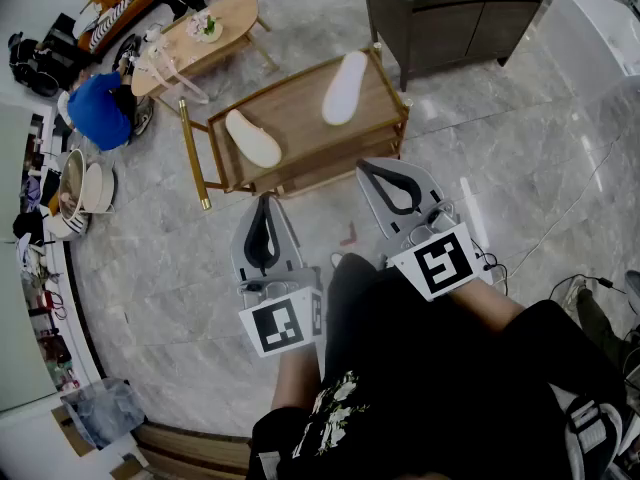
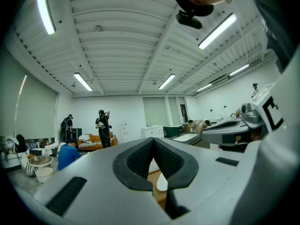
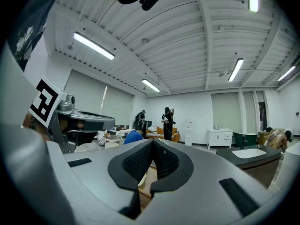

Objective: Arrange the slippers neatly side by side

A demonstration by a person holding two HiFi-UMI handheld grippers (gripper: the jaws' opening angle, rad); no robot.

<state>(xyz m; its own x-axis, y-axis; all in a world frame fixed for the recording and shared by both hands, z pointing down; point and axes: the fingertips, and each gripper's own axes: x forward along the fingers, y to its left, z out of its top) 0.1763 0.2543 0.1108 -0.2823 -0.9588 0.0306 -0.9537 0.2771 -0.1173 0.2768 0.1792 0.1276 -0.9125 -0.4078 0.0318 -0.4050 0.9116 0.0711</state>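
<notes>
Wooden tabletop [image 1: 300,118] with brass-coloured legs is seen on a grey marble floor [image 1: 180,268], just ahead of both tongs. Two pale slippers are laid on it, well apart and not parallel. The near slipper [image 1: 253,139] is placed toward the left front of the tabletop and is angled diagonally. The far slipper [image 1: 345,87] is placed toward the back right corner and is turned the other way. Neither slipper is touched by anything. The left tongs [image 1: 264,202] are held over the floor just short of the tabletop's front edge. In the left gripper view their jaws [image 2: 153,142] are shown pressed together with nothing between the pads; a sliver of pale slipper and wood is glimpsed below them. The right tongs [image 1: 372,171] are held beside the tabletop's front right corner. In the right gripper view their jaws [image 3: 153,144] are likewise closed flat on each other and empty. A marker cube is carried behind each: the left cube [image 1: 283,325] and the right cube [image 1: 445,261]. A dark cabinet [image 1: 450,13] is set beyond the tabletop on the right. An oval wooden table [image 1: 200,33] is set beyond it on the left, and a person in blue [image 1: 100,108] is crouched beside that. Whether the slippers lie sole up cannot be told.
</notes>
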